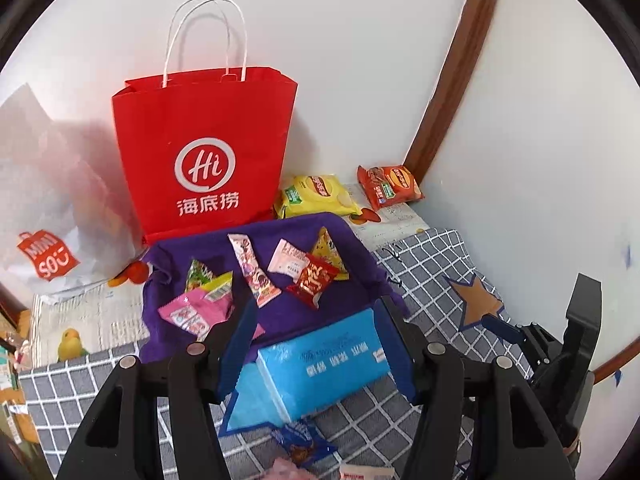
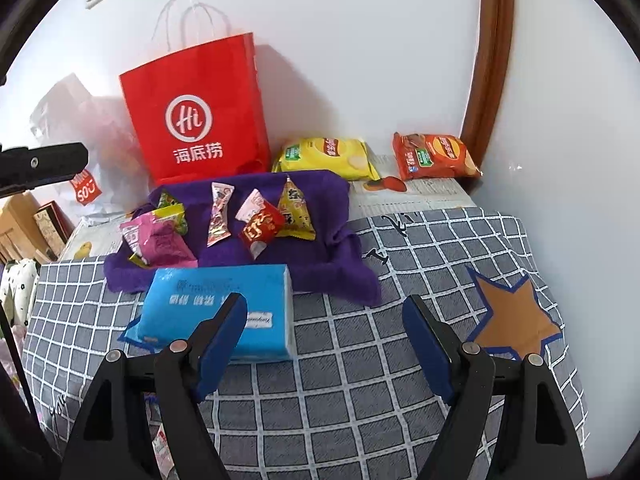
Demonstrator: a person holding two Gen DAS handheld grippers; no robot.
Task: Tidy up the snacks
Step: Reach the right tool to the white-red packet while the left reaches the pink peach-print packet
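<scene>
- Far left, a white MINISO plastic bag slumps against the wall, crumpled and semi-transparent.
- Next along, one red paper bag stands upright with white twisted handles and a white "Hi" logo, its mouth open at the top.
- In front of it, the purple cloth is spread out with small snack packets scattered on top; I count about seven.
- On that cloth: a pink packet at the left edge, a green-yellow one just behind it, a long pink stick pack in the middle, then a red foil packet overlapping a pale pink one, and a yellow triangular packet at the right.
- Left gripper — jaws spread wide, straddling the blue tissue pack without clamping it.
- Right gripper — wide apart too, empty, over the grey checked bedspread, its left finger in front of the tissue pack.
- Behind the cloth, two crisp bags lie flat: one yellow crisp bag, and further right, one orange crisp bag by the brown door frame.
</scene>
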